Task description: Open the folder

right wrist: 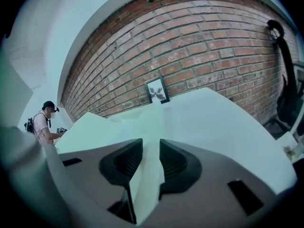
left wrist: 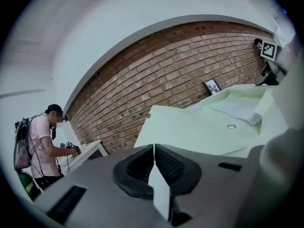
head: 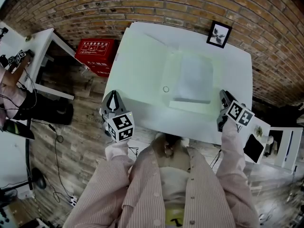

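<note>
Pale green folder [head: 142, 65] lies spread open on a white table [head: 237, 65]. It looks light, thin, bendy and slick, so pinch a cover edge. Left gripper [head: 113, 100], off the table's near-left, is closed and empty. Right gripper [head: 223, 96], beside the folder's right edge, is slightly parted.

Our left gripper [head: 114, 100]: jaws pressed together, pads meeting in thin line, nothing between them. Left marker cube [head: 120, 126] sits just behind jaws, on our side. Left forearm [head: 117, 156], striped sleeve, runs back from cube toward our body, elbow bent.

Our right gripper [head: 223, 95]: jaws slightly apart, narrow gap between pads. Right marker cube [head: 240, 113] just behind jaws. Right forearm [head: 232, 139], same striped sleeve, trails back from it.

Both grippers point away from us, tipped somewhat downward.
</note>
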{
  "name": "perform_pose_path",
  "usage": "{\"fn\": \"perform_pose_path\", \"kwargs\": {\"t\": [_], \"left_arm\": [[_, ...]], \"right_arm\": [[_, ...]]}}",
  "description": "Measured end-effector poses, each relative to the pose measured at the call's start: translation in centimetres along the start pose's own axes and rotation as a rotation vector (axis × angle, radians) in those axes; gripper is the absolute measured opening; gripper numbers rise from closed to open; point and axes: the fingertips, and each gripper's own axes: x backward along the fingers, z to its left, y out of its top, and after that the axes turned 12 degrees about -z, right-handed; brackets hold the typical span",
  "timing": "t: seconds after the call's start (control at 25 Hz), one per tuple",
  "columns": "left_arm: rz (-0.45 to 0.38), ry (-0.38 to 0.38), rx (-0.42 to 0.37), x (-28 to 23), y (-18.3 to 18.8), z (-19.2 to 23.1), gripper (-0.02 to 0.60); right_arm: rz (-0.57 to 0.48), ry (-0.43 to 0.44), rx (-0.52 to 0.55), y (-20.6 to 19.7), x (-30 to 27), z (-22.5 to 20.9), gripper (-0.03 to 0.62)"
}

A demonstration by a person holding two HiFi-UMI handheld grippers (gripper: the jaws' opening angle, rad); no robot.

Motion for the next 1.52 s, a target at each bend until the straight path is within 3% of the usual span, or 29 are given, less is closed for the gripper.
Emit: {"fn": "perform_pose_path", "kwargs": {"t": [0.48,1.52], "left_arm": [[0.142,-0.182,0.102,-2.4,-4.2,-1.1,-0.005],[0.279,-0.374,0.08,-4.1,-7.5,-4.6,-0.006]], "right_arm": [[-0.007,-0.026,0.033,0.0,-0.1,0.0,0.115],[-0.03,-0.061,0.046,0.0,0.1,0.1,0.115]]}}
